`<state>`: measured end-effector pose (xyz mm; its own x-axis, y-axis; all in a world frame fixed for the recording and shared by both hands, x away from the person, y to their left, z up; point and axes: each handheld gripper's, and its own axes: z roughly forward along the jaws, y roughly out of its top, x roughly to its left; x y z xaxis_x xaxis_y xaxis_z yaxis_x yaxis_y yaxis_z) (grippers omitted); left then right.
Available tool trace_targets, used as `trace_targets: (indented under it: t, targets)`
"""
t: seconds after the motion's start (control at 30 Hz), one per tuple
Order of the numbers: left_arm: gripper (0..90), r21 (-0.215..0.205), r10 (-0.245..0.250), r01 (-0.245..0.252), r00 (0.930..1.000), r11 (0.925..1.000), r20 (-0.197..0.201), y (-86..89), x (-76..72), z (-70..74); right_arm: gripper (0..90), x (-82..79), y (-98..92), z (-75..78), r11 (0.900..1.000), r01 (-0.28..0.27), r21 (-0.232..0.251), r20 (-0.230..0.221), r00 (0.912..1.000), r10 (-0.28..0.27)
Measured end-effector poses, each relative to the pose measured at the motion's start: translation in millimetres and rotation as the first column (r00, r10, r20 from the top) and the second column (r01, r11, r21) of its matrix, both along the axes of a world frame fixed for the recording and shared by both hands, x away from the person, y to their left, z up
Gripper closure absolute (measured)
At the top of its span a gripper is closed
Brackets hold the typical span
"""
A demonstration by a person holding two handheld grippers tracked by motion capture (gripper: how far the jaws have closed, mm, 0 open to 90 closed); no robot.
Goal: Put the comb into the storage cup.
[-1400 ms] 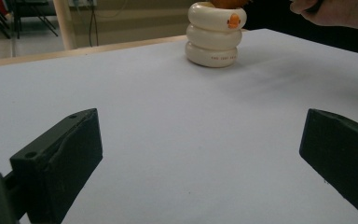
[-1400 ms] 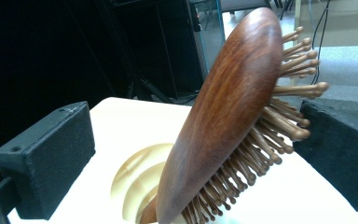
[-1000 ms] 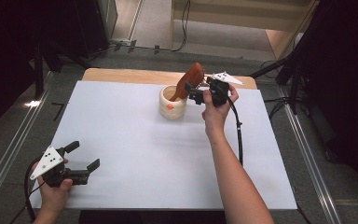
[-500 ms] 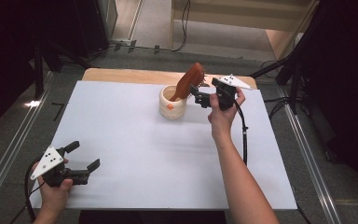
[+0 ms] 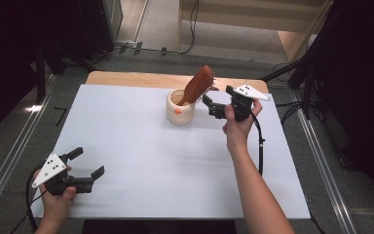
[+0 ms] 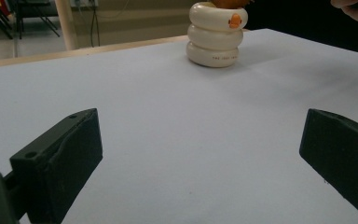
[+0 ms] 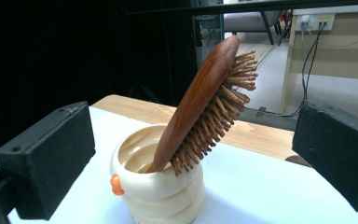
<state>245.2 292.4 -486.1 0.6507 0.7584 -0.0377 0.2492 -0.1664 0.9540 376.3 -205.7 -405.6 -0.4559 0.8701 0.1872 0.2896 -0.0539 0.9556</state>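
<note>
While the high view shows the wooden hairbrush (image 5: pixel 197 86) only from its smooth back, the right claw's (image 5: pixel 211 104) own view reveals its bristles (image 7: pixel 223 100) and its handle sunk in the cream ringed cup (image 5: pixel 180 107), leaning toward 1 o'clock. That right claw hangs released, jaws wide, just beside the cup at its 3 o'clock, touching nothing. At 7 o'clock on the white bench (image 5: pixel 141 161), the left claw (image 5: pixel 87 164) sits open near the front edge, with bare bench between it and the cup.

Both the left gripper (image 5: pixel 88 163) and right gripper (image 5: pixel 208 100) hold jaws wide apart.
</note>
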Motion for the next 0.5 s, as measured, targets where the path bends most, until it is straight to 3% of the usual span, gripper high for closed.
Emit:
trace_targets:
  t: [0.5]
  targets:
    - [0.0, 0.001, -0.001, 0.001, 1.0, 1.0, 0.0, 0.1, -0.2, 0.2, 0.0, -22.8, -14.0, -9.0, 1.0, -0.009, 0.002, 0.01, 0.9999, 0.009]
